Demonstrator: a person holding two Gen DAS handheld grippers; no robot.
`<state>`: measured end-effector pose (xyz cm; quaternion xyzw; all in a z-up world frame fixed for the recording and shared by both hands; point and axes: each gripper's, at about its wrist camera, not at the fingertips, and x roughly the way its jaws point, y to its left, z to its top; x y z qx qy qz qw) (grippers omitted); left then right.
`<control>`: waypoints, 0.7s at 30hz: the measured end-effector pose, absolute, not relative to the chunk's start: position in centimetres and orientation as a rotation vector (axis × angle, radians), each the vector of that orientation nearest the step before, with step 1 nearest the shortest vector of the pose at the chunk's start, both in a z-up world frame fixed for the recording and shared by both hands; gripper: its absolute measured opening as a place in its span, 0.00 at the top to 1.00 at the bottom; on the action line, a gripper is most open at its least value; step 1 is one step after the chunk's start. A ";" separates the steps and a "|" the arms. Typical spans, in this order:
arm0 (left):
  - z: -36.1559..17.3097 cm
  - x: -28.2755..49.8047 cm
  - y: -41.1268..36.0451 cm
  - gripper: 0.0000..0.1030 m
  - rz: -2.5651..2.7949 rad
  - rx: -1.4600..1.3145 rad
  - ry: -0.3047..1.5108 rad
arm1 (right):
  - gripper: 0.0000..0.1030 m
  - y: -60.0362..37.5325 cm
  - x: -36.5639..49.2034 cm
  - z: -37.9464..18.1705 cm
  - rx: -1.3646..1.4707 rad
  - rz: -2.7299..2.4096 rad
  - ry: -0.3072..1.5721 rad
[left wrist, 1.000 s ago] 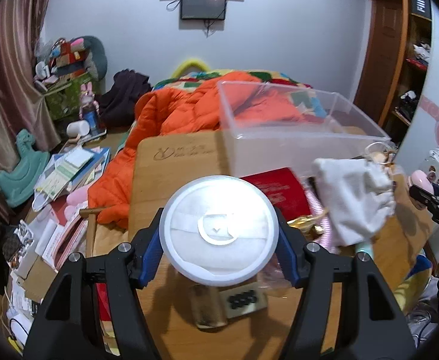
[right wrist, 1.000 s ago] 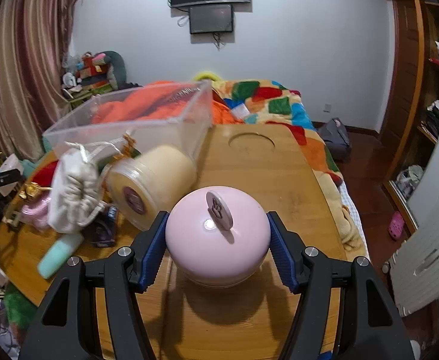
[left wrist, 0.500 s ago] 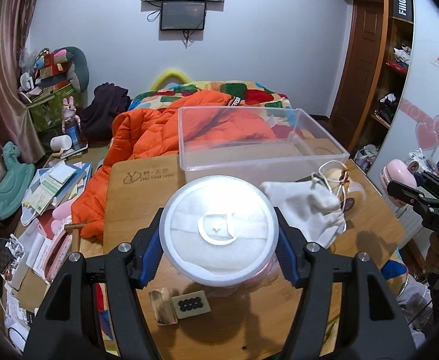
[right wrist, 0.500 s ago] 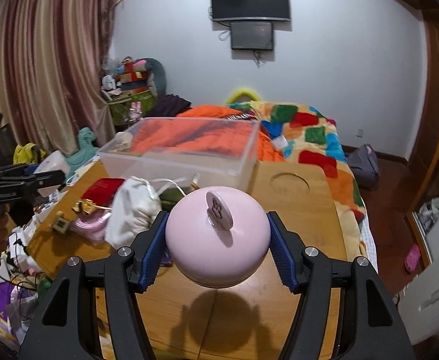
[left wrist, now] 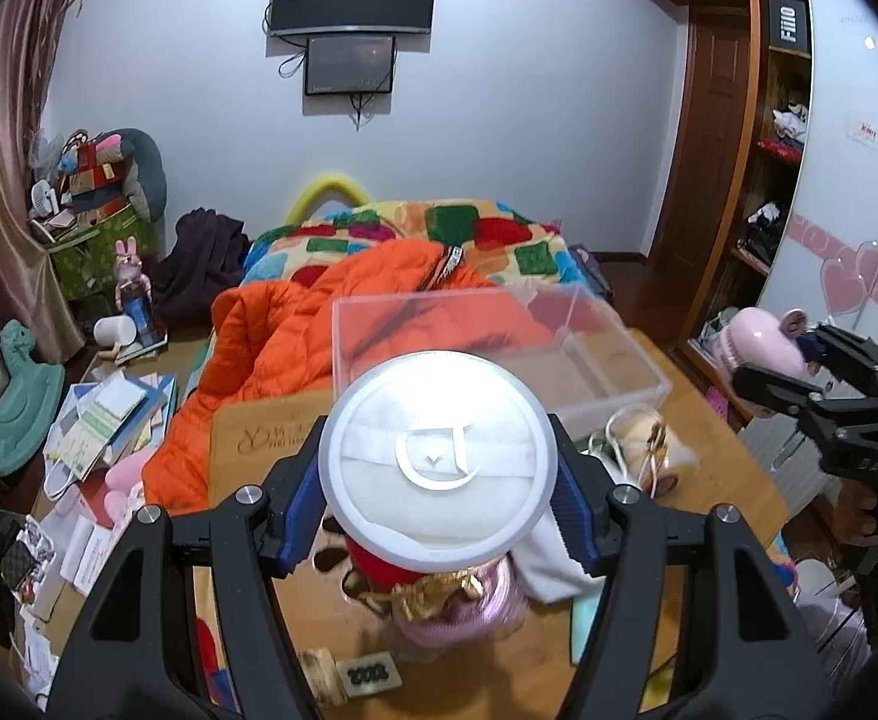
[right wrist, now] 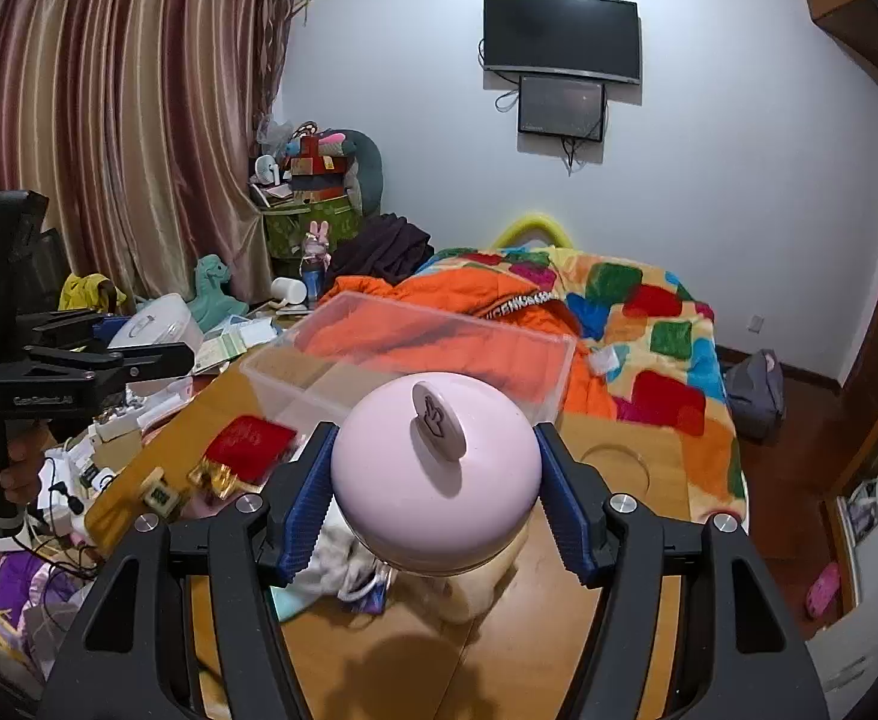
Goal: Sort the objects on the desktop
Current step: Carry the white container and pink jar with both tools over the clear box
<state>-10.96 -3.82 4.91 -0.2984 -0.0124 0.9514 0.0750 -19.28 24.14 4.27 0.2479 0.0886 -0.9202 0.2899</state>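
My left gripper (left wrist: 439, 477) is shut on a round white lidded container (left wrist: 439, 462), held above the wooden table (left wrist: 721, 438). My right gripper (right wrist: 433, 480) is shut on a round pink jar (right wrist: 433, 474) with a knob on top, also held above the table. A clear plastic bin (left wrist: 499, 354) stands at the table's far side; it also shows in the right wrist view (right wrist: 415, 354). Each gripper shows in the other's view: the right one (left wrist: 799, 372) at the right, the left one (right wrist: 79, 360) at the left.
On the table lie a white cloth pouch (left wrist: 559, 564), a red booklet (right wrist: 250, 447), a gold bow (left wrist: 433, 591), a pink item (left wrist: 469, 618), a cream jar (left wrist: 637, 450) and a small tile (left wrist: 373, 672). An orange quilt (left wrist: 295, 336) and bed lie beyond. Clutter covers the floor at left.
Both grippers have risen and drawn back from the table with their objects held. The bin and table items now sit lower and farther in both views.
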 end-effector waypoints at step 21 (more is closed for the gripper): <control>2.8 -24.0 -4.3 0.37 2.727 -1.156 -0.111 | 0.42 19.2 -32.2 1.4 0.955 -2.370 0.276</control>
